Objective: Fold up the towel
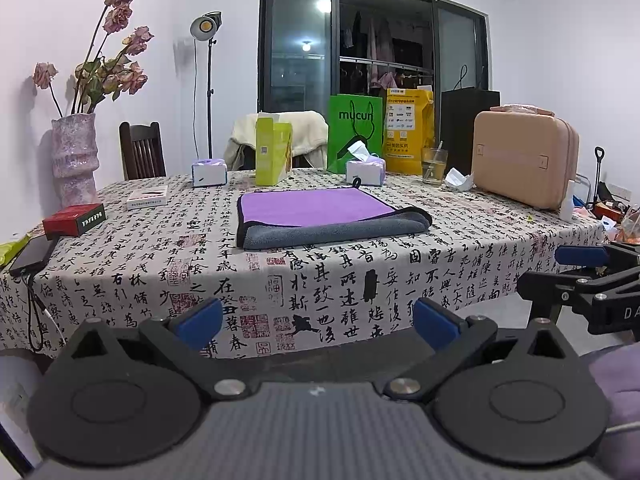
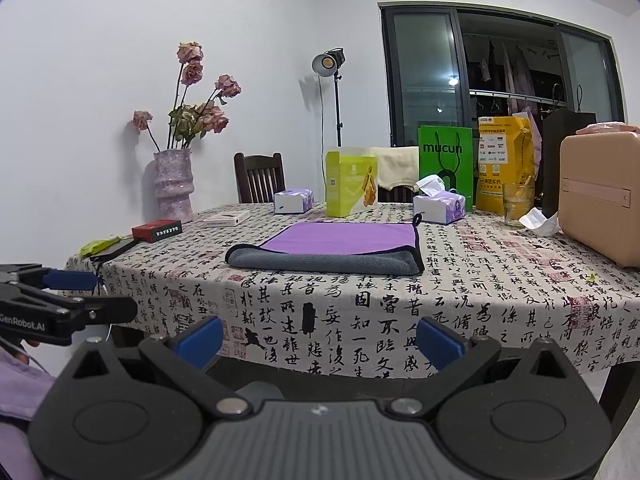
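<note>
A purple towel (image 1: 316, 206) with a grey underside lies on the table's patterned cloth (image 1: 160, 256); its near edge is folded over in a grey roll (image 1: 336, 230). It also shows in the right wrist view (image 2: 340, 238). My left gripper (image 1: 318, 320) is open and empty, held off the table's near edge, well short of the towel. My right gripper (image 2: 320, 338) is open and empty, also below the table's front edge. Each gripper shows at the side of the other's view: the right one (image 1: 580, 276), the left one (image 2: 60, 296).
Behind the towel stand two tissue packs (image 1: 366, 172), a yellow-green box (image 1: 272, 152), a green bag (image 1: 354, 136), a yellow bag (image 1: 408, 128) and a glass (image 1: 434, 166). A pink case (image 1: 524, 156) is at right. A vase (image 1: 76, 158), red box (image 1: 74, 220) and phone (image 1: 32, 256) are at left.
</note>
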Demonstrator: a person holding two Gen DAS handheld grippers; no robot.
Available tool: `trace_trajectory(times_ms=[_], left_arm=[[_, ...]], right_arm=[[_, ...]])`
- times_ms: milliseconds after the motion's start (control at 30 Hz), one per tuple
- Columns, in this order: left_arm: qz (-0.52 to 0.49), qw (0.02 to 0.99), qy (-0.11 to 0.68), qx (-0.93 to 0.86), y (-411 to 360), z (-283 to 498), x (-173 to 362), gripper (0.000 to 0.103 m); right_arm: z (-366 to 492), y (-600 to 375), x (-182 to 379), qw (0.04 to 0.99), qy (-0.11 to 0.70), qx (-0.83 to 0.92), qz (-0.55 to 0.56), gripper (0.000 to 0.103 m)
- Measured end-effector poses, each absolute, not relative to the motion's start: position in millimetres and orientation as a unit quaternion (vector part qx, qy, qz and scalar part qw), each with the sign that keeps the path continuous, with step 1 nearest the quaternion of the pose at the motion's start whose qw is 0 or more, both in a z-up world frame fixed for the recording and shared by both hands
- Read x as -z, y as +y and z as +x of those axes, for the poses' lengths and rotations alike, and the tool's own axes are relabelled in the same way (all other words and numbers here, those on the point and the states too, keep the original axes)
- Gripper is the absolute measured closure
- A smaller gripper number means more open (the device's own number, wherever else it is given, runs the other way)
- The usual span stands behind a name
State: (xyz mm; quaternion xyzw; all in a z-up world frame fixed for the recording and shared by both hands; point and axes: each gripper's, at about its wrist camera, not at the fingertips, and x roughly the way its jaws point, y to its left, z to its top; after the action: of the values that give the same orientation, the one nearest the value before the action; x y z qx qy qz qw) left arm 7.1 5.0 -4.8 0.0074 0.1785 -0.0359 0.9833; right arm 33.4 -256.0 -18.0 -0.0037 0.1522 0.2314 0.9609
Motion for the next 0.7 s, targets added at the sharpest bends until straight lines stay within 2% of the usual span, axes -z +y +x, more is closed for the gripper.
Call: trace_trajectory(times_ms=[700], left_arm=[[0.010, 0.983, 0.181, 0.036, 3.8, 8.3, 6.7, 0.000]], right_arm=[[36.1, -255.7, 19.1, 0.960, 0.155, -0.233, -0.004, 0.000]])
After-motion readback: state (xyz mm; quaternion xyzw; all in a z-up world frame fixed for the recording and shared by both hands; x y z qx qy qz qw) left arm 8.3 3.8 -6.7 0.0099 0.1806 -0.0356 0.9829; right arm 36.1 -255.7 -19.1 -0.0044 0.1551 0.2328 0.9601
